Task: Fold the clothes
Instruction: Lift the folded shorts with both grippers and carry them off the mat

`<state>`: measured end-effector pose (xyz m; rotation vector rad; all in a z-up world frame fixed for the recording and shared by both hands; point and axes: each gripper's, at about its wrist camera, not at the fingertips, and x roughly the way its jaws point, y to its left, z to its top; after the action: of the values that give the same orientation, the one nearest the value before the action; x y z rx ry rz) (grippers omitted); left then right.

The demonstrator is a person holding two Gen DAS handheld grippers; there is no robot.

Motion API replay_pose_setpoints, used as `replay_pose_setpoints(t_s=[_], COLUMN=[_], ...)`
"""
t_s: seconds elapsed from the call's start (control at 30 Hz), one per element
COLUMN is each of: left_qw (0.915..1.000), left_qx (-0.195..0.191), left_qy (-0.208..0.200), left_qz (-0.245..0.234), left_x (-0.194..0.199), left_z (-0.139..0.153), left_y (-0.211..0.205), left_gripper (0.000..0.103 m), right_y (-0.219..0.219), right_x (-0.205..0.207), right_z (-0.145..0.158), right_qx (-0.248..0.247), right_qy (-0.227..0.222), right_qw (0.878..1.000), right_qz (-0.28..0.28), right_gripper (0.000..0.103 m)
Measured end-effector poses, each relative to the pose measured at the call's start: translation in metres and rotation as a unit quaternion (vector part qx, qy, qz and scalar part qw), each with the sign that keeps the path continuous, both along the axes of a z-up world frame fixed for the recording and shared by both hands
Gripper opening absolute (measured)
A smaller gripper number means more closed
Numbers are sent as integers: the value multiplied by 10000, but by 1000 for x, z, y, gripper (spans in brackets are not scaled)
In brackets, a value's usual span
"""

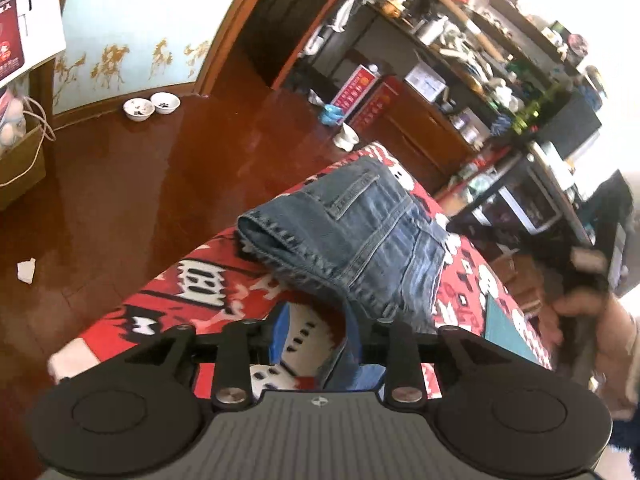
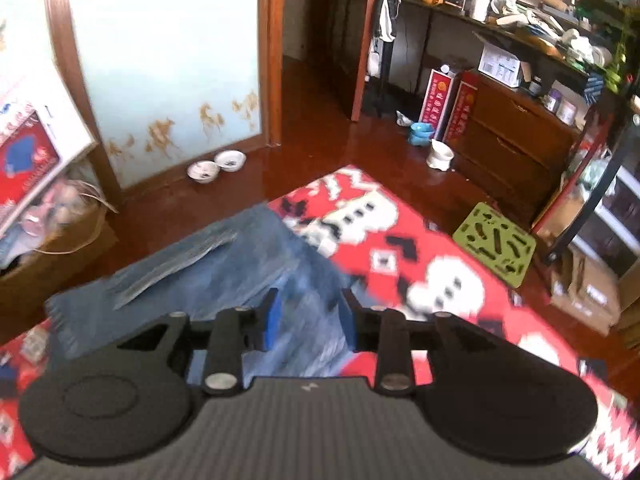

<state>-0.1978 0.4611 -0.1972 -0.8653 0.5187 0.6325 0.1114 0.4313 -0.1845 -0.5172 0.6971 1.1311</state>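
Folded blue jeans (image 1: 352,224) lie on a red, white and black patterned cloth (image 1: 192,280). My left gripper (image 1: 316,336) is open at their near edge, and a strip of denim runs down along its right finger. The patterned cloth shows through the gap between its fingers. In the right wrist view the jeans (image 2: 224,272) are blurred and spread over the same cloth (image 2: 400,240). My right gripper (image 2: 310,320) hovers open just above them with nothing pinched. A person's hand (image 1: 576,308) shows at the right edge of the left wrist view.
Glossy red-brown floor surrounds the cloth. Two white pet bowls (image 2: 216,166) sit by the wall. A green mat (image 2: 496,244) lies at the cloth's right edge, before a wooden cabinet (image 2: 516,136). Cluttered shelves (image 1: 480,60) stand at the right, and a cardboard box (image 1: 20,160) on the left.
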Motion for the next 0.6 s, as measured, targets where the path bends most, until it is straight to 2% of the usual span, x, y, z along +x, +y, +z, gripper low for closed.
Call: replay_pose_setpoints(t_s=[0.1, 0.2, 0.3, 0.4, 0.5, 0.57, 0.6], left_qw=[9991, 9962, 9925, 9907, 9900, 9885, 9876], left_qx=[56, 107, 22, -167, -517, -777, -967], left_qy=[-176, -230, -282, -328, -479, -581, -584], left_qz=[-387, -828, -1192, -1313, -1225, -1160, -1093], left_x=[-6, -1, 8, 14, 15, 15, 14], left_z=[-2, -9, -21, -32, -42, -48, -50], left_y=[-6, -13, -14, -8, 2, 9, 11], left_gripper=[38, 40, 44, 44, 44, 25, 10], right_y=[-45, -82, -107, -124, -132, -133, -133], right_x=[-30, -59, -81, -102, -120, -129, -134], right_z=[-5, -11, -24, -34, -41, -44, -46], right_qx=[112, 208, 209, 222, 270, 259, 251], right_qy=[20, 12, 250, 396, 467, 577, 635], right_qw=[9999, 9996, 9994, 9989, 9984, 9977, 9973], right_qz=[116, 166, 101, 84, 192, 247, 273], right_gripper=[36, 37, 37, 37, 37, 37, 37])
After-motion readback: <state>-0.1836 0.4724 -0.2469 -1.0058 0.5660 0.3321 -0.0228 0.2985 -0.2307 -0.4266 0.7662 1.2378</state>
